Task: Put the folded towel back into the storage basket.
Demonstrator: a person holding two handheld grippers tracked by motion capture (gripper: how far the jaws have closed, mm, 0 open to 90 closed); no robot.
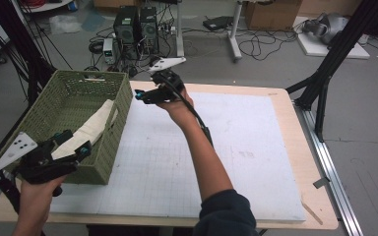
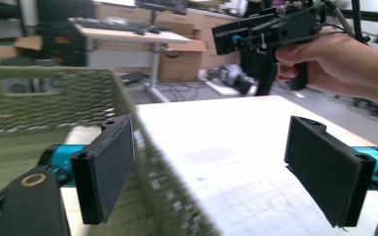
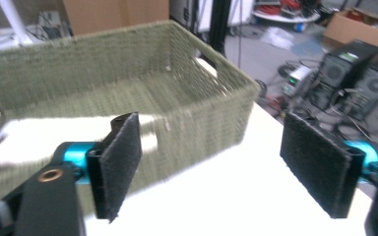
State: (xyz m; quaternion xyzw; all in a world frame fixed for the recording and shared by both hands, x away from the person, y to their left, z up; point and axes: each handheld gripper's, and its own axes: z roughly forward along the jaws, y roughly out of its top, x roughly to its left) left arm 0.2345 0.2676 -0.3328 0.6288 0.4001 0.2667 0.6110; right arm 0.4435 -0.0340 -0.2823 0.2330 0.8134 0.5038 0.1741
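Both grippers' jaws apart, nothing between: left gripper (image 1: pixel 71 147) beside basket (image 1: pixel 123 105); white cloth (image 1: pixel 96 125) inside (looks dropped), right gripper (image 1: pixel 145 95) clear.

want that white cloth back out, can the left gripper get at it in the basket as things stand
Probably yes. The left gripper is open with nothing between its jaws, right at the near end of the white cloth, which drapes over the green basket wall with nothing covering it.

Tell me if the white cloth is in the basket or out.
In. The white cloth lies inside the green basket, leaning on its wall; neither open gripper holds it.
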